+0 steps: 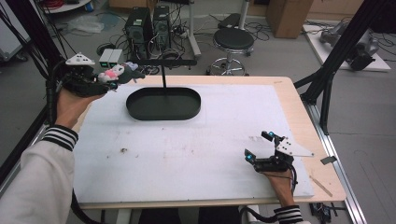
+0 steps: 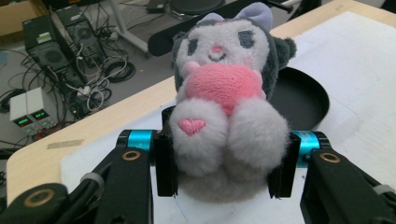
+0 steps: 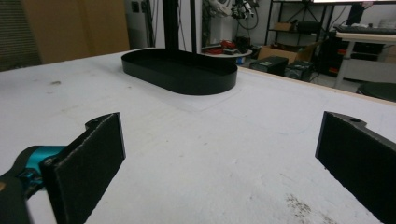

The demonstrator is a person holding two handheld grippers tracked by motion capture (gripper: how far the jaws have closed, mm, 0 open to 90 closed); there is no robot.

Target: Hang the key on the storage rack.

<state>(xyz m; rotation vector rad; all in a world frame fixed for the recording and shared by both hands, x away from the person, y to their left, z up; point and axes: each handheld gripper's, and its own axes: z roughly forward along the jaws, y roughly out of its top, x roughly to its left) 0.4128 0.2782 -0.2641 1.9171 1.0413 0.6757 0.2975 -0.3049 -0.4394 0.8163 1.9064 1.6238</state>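
Note:
A grey and white plush toy (image 2: 224, 107) with a pink heart on its belly sits between the pads of my left gripper (image 2: 224, 163), which is shut on its lower body. In the high view that left gripper (image 1: 112, 80) is held up at the table's far left corner with the plush toy (image 1: 117, 73) at its tip, just left of the black oval tray (image 1: 163, 103). My right gripper (image 1: 258, 145) rests low near the table's front right, jaws wide open with nothing between them. The black oval tray (image 3: 180, 70) lies ahead of it.
A thin black post (image 1: 163, 77) with a crossbar stands at the tray's far rim. A white mat (image 1: 187, 149) covers the wooden table. On the floor beyond are computer towers (image 1: 148, 25), cables and a black stool (image 1: 232, 42). Black frame legs (image 1: 327, 84) stand at the right.

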